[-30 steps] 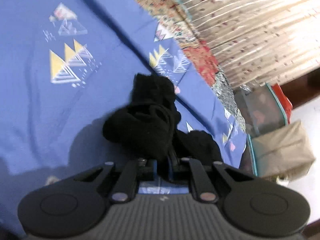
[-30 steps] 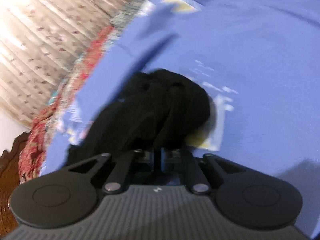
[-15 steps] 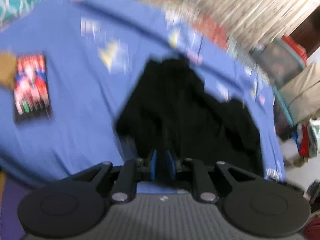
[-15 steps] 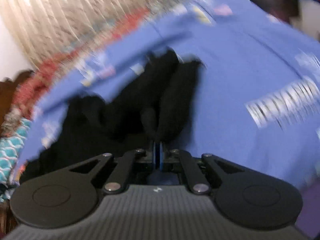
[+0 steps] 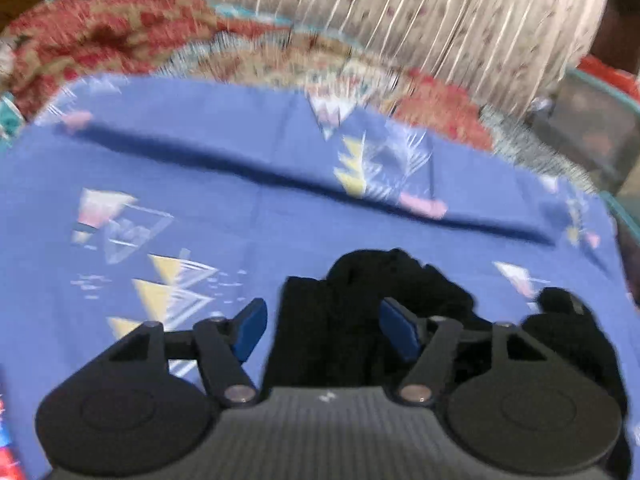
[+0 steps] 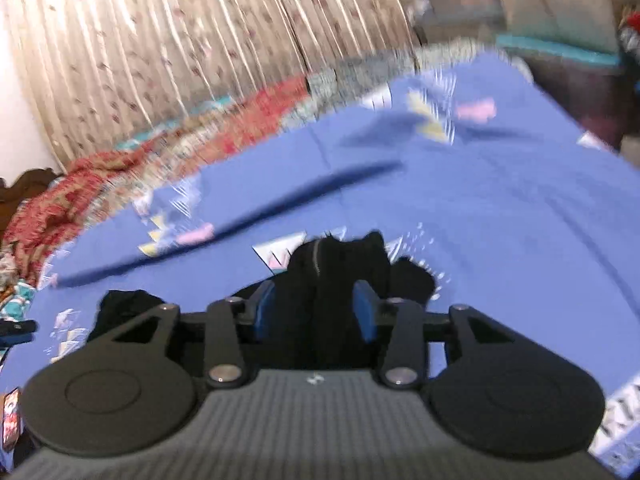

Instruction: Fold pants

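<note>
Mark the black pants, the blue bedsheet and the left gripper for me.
black pants (image 5: 352,300), left wrist view, on the bunched cloth between the jaws.
blue bedsheet (image 5: 240,220), left wrist view, on a bare stretch.
left gripper (image 5: 322,322), left wrist view, midway between its fingertips.

Both pictures are blurry, most of all far ahead of each claw, where the curtain (image 5: 420,20) and the red patterned blanket (image 5: 100,36) smear into streaks. The part closest to the camera looks sharp. Light glows through the curtain up and to the left of the right claw (image 6: 316,314), and it is almost white there. The blue sheet (image 5: 200,176) is softly lit, with a long dark shadow line across it. The black pants (image 5: 340,312) show no detail. Straight lines bend at the edges.
</note>
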